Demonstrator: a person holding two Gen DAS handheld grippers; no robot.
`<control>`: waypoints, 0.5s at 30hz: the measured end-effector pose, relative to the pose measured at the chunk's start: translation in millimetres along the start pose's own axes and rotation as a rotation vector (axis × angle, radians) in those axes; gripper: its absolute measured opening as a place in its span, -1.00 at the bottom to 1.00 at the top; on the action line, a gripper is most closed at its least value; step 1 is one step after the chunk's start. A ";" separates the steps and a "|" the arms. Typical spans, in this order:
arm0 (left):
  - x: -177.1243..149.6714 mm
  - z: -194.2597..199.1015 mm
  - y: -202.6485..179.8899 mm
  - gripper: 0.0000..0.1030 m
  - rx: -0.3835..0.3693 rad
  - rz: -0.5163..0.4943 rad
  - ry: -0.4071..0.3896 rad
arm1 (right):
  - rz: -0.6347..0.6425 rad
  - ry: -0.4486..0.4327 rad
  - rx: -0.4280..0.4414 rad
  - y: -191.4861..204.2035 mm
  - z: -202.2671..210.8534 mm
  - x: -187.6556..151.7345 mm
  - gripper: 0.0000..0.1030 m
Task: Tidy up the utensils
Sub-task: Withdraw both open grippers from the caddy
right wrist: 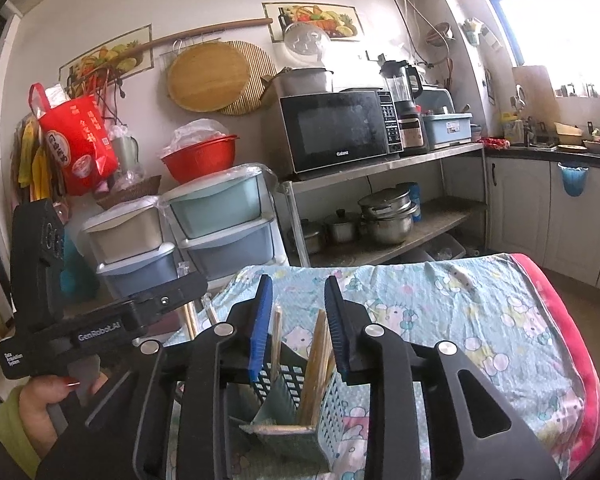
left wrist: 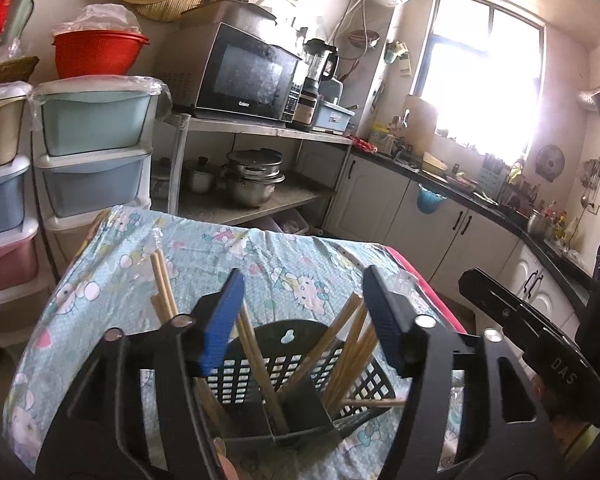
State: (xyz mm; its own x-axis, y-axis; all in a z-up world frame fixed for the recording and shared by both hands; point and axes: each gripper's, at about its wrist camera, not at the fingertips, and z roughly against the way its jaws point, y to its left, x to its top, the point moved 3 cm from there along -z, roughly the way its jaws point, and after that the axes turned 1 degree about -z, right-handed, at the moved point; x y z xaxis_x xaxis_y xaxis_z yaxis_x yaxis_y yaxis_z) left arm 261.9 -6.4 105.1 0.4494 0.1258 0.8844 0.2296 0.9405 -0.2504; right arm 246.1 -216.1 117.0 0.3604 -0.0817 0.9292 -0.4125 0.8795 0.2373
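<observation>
A slotted plastic utensil basket (left wrist: 296, 364) stands on the cartoon-print cloth, holding several wooden chopsticks (left wrist: 352, 344) that lean in its compartments. My left gripper (left wrist: 304, 320) is open above it, blue pads either side of the basket, nothing held. More chopsticks (left wrist: 164, 288) lie on the cloth to its left. In the right wrist view the basket (right wrist: 300, 392) with chopsticks (right wrist: 320, 344) sits right below my right gripper (right wrist: 298, 324), which is open with the chopstick tops between its pads; no grip shows. The left gripper body (right wrist: 100, 328) is at the left.
The cloth-covered table (left wrist: 204, 248) ends in a red edge (right wrist: 560, 320) on the right. Beyond it stand stacked plastic drawers (left wrist: 92, 152), a metal shelf with a microwave (left wrist: 248, 76) and pots (left wrist: 252, 176), and a kitchen counter (left wrist: 460, 188) under a window.
</observation>
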 end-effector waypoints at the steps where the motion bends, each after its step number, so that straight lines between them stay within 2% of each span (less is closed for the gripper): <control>1: -0.8 1.5 0.8 0.16 0.001 0.001 0.000 | -0.001 0.001 0.000 -0.4 1.3 -0.8 -0.47; 5: -4.4 6.0 3.0 0.40 0.004 0.005 0.004 | -0.006 0.008 -0.003 -1.4 7.0 -3.7 -0.41; 9: -7.5 12.5 3.8 0.55 0.003 0.015 0.001 | -0.020 0.015 0.003 -3.4 13.9 -7.3 -0.25; 15: -16.5 24.2 0.3 0.78 -0.004 0.012 -0.005 | -0.030 0.030 0.002 -6.0 23.2 -13.9 -0.18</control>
State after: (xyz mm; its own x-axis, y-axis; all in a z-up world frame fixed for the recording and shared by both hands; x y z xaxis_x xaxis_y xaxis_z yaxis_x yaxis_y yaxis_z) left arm 233.6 -0.6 99.9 0.4477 0.1388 0.8833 0.2280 0.9375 -0.2629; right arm 224.2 -231.1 109.2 0.3977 -0.0944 0.9126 -0.4025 0.8759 0.2660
